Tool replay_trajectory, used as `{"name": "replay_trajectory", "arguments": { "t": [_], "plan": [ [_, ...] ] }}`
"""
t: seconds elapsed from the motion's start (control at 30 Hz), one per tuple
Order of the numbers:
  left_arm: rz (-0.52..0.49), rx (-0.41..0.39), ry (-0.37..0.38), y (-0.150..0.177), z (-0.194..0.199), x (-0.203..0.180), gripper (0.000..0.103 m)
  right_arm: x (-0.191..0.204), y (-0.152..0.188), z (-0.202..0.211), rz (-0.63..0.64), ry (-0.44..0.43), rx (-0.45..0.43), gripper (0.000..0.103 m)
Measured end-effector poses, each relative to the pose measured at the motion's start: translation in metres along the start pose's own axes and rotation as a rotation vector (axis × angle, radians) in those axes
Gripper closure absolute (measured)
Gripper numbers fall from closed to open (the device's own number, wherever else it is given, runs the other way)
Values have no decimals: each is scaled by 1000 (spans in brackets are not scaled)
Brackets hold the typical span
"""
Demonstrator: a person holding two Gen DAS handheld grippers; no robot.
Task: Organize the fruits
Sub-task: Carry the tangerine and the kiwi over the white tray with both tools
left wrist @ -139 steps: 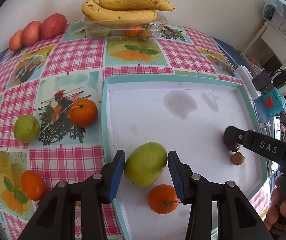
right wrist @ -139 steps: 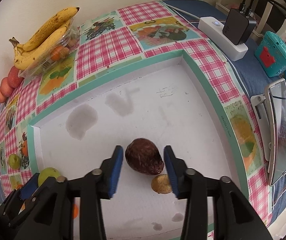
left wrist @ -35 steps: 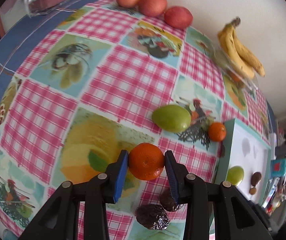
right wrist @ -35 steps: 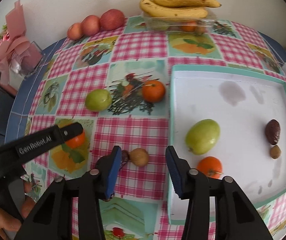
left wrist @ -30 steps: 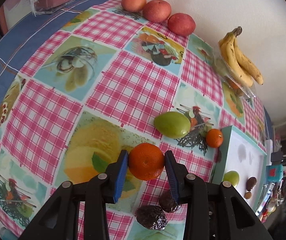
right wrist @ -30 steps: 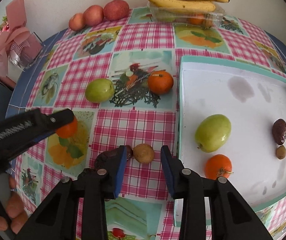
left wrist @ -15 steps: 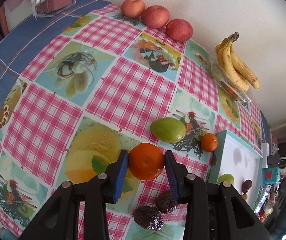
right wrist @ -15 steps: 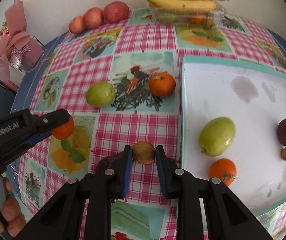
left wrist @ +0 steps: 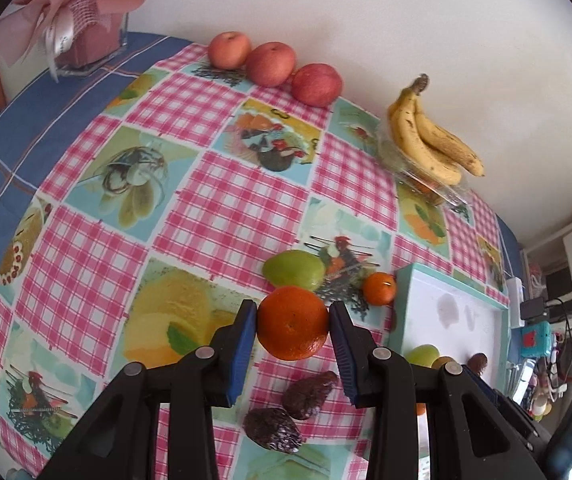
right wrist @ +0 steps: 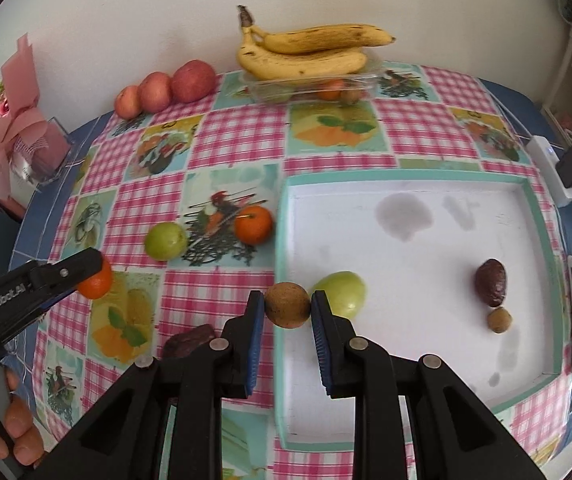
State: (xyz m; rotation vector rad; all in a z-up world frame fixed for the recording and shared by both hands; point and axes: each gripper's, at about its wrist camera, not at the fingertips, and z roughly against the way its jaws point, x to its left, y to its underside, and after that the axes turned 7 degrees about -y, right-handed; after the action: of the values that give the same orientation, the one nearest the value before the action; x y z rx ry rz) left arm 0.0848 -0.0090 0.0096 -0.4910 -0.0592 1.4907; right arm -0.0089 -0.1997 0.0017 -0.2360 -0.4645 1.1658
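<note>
We held two fruits at once. Our left gripper (left wrist: 293, 330) was clamped on a round orange tangerine (left wrist: 292, 328), lifted above the near-left of the checked pink tablecloth (left wrist: 222, 192). Our right gripper (right wrist: 287, 312) was clamped on a small brown round fruit (right wrist: 287, 305), raised over the near-left edge of the white tray with the teal rim (right wrist: 282, 216). We judged the step to be carrying both to the tray; next, each should go beside its like. Two dark wrinkled fruits (left wrist: 286, 412) lay nearest; beyond, a green mango (left wrist: 293, 269) and a second tangerine (left wrist: 379, 288). Half a second before, the brown fruit sat on the cloth; now it was airborne.
</note>
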Motion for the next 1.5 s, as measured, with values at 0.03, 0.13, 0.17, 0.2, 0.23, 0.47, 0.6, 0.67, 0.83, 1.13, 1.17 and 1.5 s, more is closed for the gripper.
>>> {"name": "replay_trajectory", "arguments": {
  "t": [0.03,0.13,0.17,0.2,0.23,0.47,0.6,0.67,0.83,1.13,1.17,1.5],
  "plan": [
    [-9,2,7,2,1,-4,63,-7,0,1,-11,13,-1,78],
    [-41,6,15,7,1,-15,63,-27,1,5,-53,39,-7,78],
    [-56,8,17,9,1,-20,63,-35,1,7,-71,42,-8,78],
    [-67,10,19,10,2,-24,64,-41,1,9,-86,46,-8,78],
    [-87,14,25,14,2,-31,64,-49,2,12,-105,51,-10,78],
    [-205,57,66,36,-1,-72,64,-96,7,35,-196,102,-49,78],
    [-269,81,87,51,-2,-94,64,-114,10,50,-227,126,-79,78],
    [-306,84,86,59,-3,-106,64,-120,11,57,-234,133,-94,78],
    [-390,94,76,78,-6,-130,63,-130,13,67,-247,138,-115,78],
    [-480,141,58,100,-19,-151,63,-134,17,57,-249,141,-79,78],
    [-486,145,56,101,-20,-152,63,-133,17,56,-248,140,-75,78],
    [-526,214,29,118,-41,-158,63,-146,28,14,-278,134,56,78]
  ]
}}
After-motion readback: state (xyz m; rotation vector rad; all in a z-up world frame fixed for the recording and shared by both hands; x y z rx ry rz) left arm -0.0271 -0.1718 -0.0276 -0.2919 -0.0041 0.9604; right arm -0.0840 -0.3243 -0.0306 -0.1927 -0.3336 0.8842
